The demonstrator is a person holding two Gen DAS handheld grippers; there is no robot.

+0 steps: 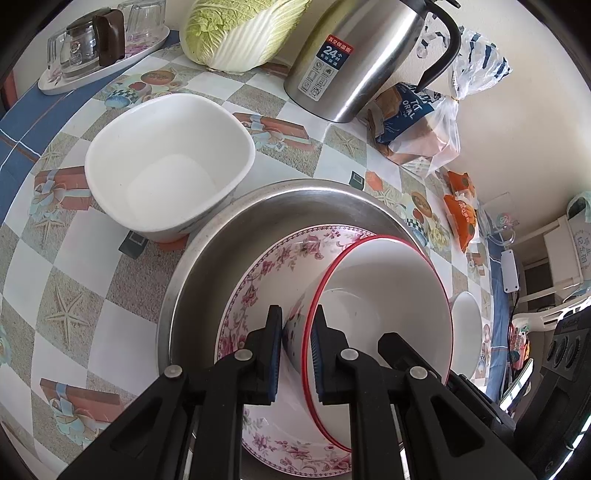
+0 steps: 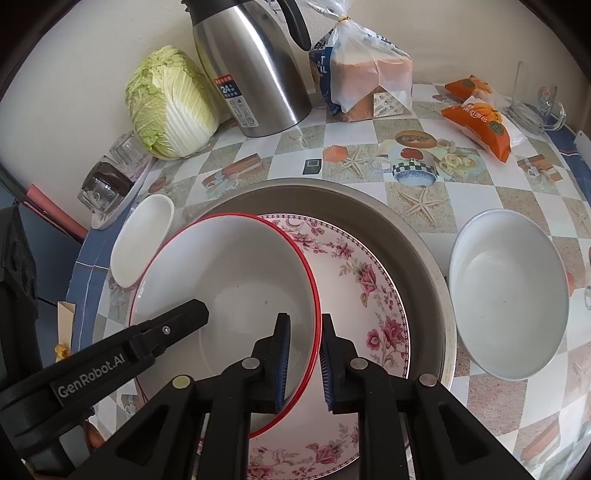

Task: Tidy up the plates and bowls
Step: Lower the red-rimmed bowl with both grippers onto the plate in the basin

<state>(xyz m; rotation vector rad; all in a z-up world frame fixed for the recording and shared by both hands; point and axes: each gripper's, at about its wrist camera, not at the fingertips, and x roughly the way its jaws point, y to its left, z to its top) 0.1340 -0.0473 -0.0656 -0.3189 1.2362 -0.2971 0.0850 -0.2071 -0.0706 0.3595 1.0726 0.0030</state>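
Two tongs on one red-rimmed bowl (image 2: 221, 288) | left tongs (image 1: 297, 325) clamped on its near wall | right tongs (image 2: 304, 332) straddling opposite rim, barely parted | bowl tilted over floral plate (image 2: 365, 295) in steel basin (image 2: 417, 236).

At the bottom centre of the frame the left gripper (image 1: 297, 354) is clamped on the wall of a red-rimmed bowl (image 1: 384, 295), one pad outside and one inside. The bowl tilts on a floral plate (image 1: 258, 280) lying in a steel basin (image 1: 229, 236). A white square bowl (image 1: 166, 162) touches the basin at upper left. At the top stand a cabbage (image 1: 240, 33) and a steel flask (image 1: 354, 62)
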